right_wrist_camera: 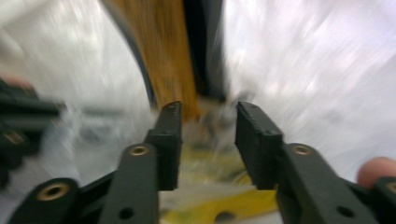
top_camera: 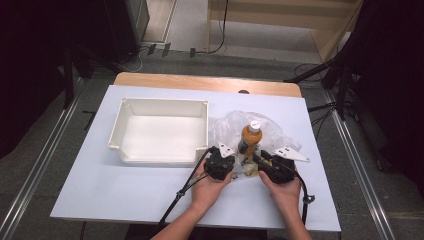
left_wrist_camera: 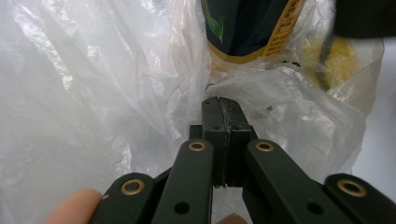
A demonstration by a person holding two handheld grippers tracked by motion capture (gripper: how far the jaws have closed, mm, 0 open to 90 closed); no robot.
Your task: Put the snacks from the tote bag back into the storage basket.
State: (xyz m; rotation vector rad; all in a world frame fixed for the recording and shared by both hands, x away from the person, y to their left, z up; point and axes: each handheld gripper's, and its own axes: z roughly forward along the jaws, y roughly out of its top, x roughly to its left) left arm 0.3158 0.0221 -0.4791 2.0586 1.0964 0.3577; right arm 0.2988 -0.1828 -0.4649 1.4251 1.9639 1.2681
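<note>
An orange bottle with a white cap stands upright inside a crumpled clear plastic bag right of the bin. My left gripper lies at the bag's near left edge. Its jaws are shut, with a fold of the plastic bag pinched at the tips, just below the bottle's dark label. My right gripper comes in from the near right. In the blurred right gripper view it stands open, pointing at the bottle's base, nothing pressed between the pads.
A white rectangular bin stands empty on the left half of the pale table sheet. Something yellow lies in the bag beside the bottle. Black cables trail from both grippers toward the table's near edge.
</note>
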